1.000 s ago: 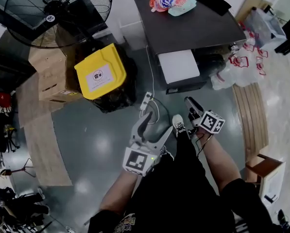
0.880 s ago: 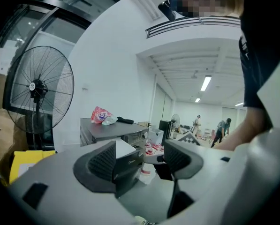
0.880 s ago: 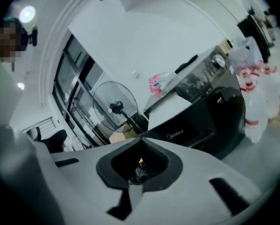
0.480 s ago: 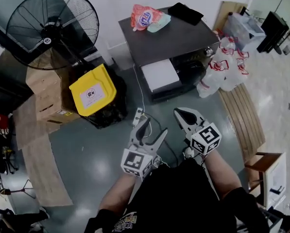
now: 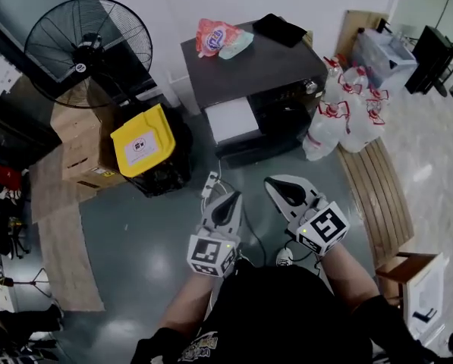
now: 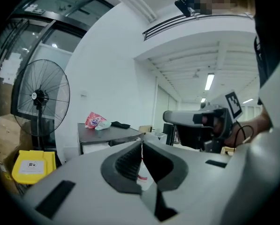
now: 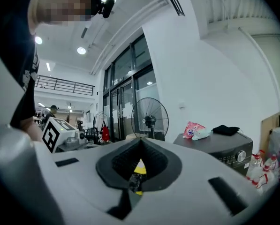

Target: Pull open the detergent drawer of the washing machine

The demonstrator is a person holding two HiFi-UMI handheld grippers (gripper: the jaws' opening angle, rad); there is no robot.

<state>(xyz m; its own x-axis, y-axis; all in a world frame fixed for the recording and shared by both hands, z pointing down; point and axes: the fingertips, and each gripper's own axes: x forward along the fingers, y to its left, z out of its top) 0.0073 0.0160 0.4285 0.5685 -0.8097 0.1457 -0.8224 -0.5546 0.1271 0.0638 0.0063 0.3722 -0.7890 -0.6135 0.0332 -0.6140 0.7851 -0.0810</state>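
Observation:
The washing machine (image 5: 272, 67) stands at the top centre of the head view, with a dark grey top and a white drawer panel (image 5: 230, 118) at the left of its front. It shows ahead in both gripper views (image 6: 107, 134) (image 7: 219, 142). My left gripper (image 5: 230, 196) (image 6: 141, 142) is shut on nothing and points at the machine from well short of it. My right gripper (image 5: 275, 182) (image 7: 140, 139) is beside it, also shut and empty, and touches nothing. I cannot tell whether the drawer stands out from the front.
A detergent bag (image 5: 213, 38) and a black cloth (image 5: 279, 29) lie on the machine. To its left are a black floor fan (image 5: 86, 48), a yellow-lidded bin (image 5: 143, 146) and cardboard boxes (image 5: 78, 158). Tied plastic bags (image 5: 340, 112) and a wooden bench (image 5: 378, 196) sit to the right. A power strip (image 5: 209, 184) lies on the floor.
The left gripper's jaws have closed from wide open. Both hands have moved toward the machine. The right gripper has risen from near the feet and rolled over.

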